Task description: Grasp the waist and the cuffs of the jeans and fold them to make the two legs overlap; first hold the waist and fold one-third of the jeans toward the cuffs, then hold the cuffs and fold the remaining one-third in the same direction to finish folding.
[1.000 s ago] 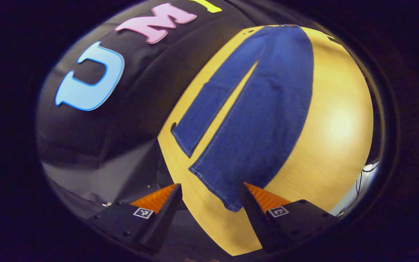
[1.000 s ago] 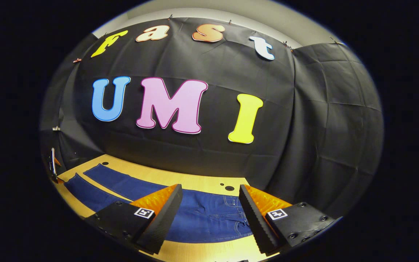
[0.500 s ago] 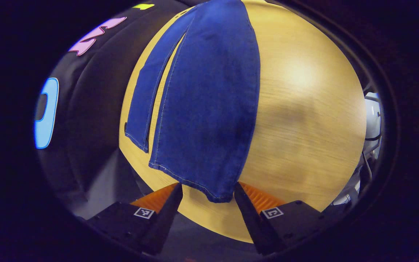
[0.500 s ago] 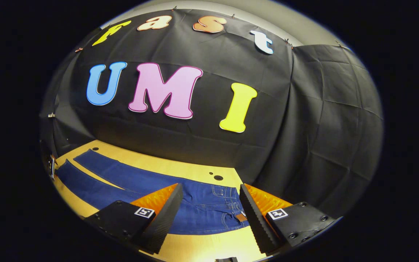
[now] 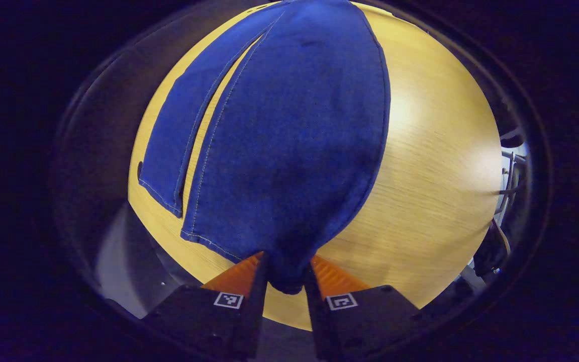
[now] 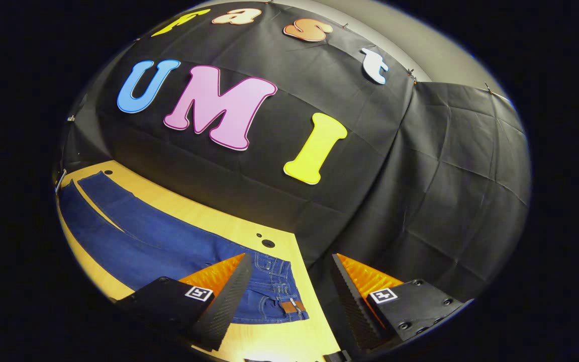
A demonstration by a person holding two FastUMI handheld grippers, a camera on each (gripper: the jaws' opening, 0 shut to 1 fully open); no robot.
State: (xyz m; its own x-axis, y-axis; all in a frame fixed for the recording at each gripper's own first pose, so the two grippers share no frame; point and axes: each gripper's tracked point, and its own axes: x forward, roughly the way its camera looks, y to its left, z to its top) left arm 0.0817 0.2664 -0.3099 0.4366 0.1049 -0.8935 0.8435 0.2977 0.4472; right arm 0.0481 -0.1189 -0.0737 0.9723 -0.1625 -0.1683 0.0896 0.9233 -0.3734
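A: Where do the jeans [image 5: 279, 136] lie in the left gripper view?

B: Flat on the wooden surface [image 5: 435, 166], filling the middle and upper part of the frame. Their long axis runs from the bottom centre up to the top, cuffs low, and the 2 legs lie side by side with a thin strip of wood between them.

A: And the left claw [image 5: 285, 281]?

B: Its fingers have drawn in on the corner of the nearer cuff [image 5: 249, 241] at the bottom centre; the denim is bunched between them and both press on it.

A: Open room?

B: Bare wood spreads wide to the right of the jeans. To the lower left the surface's edge curves just beyond the other cuff [image 5: 161, 193], so little room there.

A: The right gripper view?

B: The jeans [image 6: 169, 241] stretch from the far left of the frame down to the bottom centre, where the waist [image 6: 282, 291] ends near the surface's [image 6: 274, 342] right edge. The right claw [image 6: 289, 286] hangs above the waist with its fingers wide apart, holding nothing. A strip of wood with 2 small holes [image 6: 264, 241] separates the jeans from the black cloth wall [image 6: 420, 191] behind.
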